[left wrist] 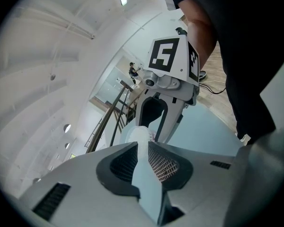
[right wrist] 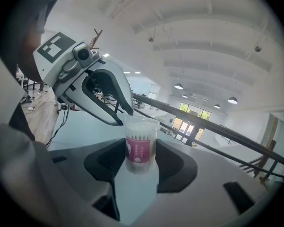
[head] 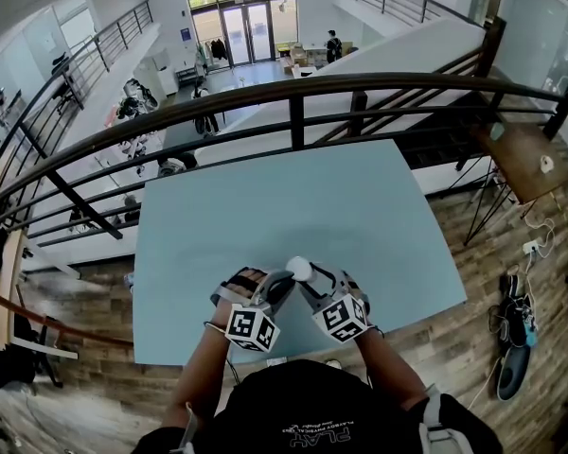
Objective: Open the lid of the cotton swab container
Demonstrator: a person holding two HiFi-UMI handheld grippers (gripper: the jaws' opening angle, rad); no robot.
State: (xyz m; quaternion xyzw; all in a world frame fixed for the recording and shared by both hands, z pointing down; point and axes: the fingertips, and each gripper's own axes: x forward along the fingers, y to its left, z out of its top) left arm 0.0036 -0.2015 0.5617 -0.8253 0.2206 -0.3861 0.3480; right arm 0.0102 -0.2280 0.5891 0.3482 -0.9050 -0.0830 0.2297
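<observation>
The cotton swab container (right wrist: 140,148) is a clear cup with a pink label and white swabs inside. It stands upright between the pads of my right gripper (right wrist: 140,151), which is shut on its body. Its translucent white lid (left wrist: 137,135) sits on top. My left gripper (left wrist: 141,143) comes in from the side, its narrow jaws pinched on the lid's rim. In the head view both grippers meet over the table's front edge, the left gripper (head: 286,278) and the right gripper (head: 309,278) on either side of the container's white top (head: 298,269).
The pale blue table (head: 293,197) stretches away from me, with a dark railing (head: 293,93) right behind its far edge and a drop to a lower floor beyond. Wood floor with cables and shoes (head: 516,329) lies to the right.
</observation>
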